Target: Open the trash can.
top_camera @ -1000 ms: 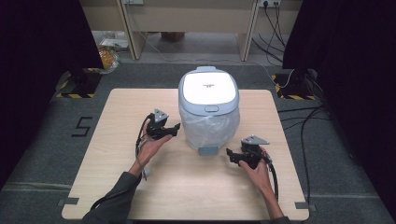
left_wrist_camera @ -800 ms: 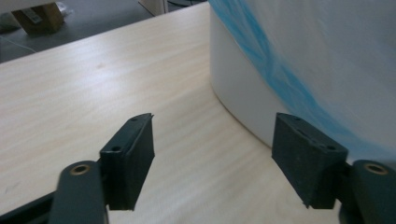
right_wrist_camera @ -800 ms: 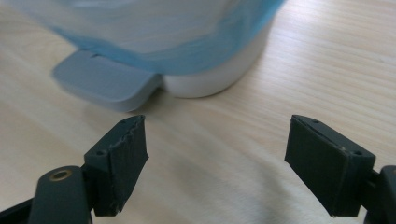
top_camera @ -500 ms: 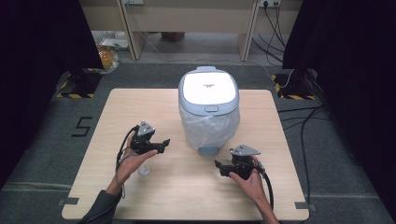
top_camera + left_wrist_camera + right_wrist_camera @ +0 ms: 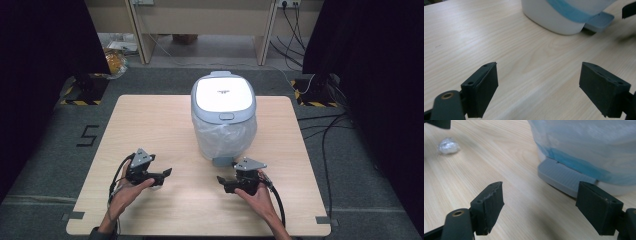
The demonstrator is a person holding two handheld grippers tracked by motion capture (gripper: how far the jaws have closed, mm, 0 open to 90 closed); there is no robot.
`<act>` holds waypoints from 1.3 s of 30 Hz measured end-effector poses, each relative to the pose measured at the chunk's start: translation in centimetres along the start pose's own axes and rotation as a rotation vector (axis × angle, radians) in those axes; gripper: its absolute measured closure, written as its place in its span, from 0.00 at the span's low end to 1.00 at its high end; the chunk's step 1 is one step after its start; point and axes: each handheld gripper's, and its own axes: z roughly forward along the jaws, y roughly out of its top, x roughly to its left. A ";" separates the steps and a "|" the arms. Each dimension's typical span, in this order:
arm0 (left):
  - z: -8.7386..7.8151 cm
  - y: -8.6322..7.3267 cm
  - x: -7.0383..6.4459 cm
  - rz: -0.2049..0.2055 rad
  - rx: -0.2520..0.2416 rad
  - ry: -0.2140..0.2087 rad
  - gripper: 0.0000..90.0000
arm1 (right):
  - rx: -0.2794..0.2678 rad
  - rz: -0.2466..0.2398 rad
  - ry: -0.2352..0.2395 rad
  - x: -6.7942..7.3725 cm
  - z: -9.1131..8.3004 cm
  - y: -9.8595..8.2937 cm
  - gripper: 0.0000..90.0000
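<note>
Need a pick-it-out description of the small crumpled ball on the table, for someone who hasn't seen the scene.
Start at the white lidded bin, lined with a clear bag, mid-table on the wooden table. Go toward the person's side to the left gripper. The crumpled silvery ball lies on the wood right beside it, the only small loose object; everything else is bin or black gripper.

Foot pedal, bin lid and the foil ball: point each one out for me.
foot pedal (image 5: 564,178), right gripper view, its ribbed top.
bin lid (image 5: 222,95), high view, its white centre.
foil ball (image 5: 447,146), right gripper view, its crumpled middle.
</note>
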 end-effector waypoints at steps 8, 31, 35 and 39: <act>-1.2 -1.8 0.1 -0.029 0.007 0.004 0.16 | -0.013 -0.020 0.007 0.5 1.0 0.4 0.25; -1.4 -5.2 -0.5 -0.028 0.075 0.026 0.17 | 0.033 -0.137 -0.068 1.1 2.8 0.6 0.21; -1.7 -5.4 -0.7 -0.022 0.079 0.036 0.17 | 0.043 -0.146 -0.069 1.1 2.9 0.6 0.21; -1.9 -5.6 -0.9 -0.018 0.083 0.045 0.17 | 0.049 -0.142 -0.064 1.1 2.9 0.6 0.21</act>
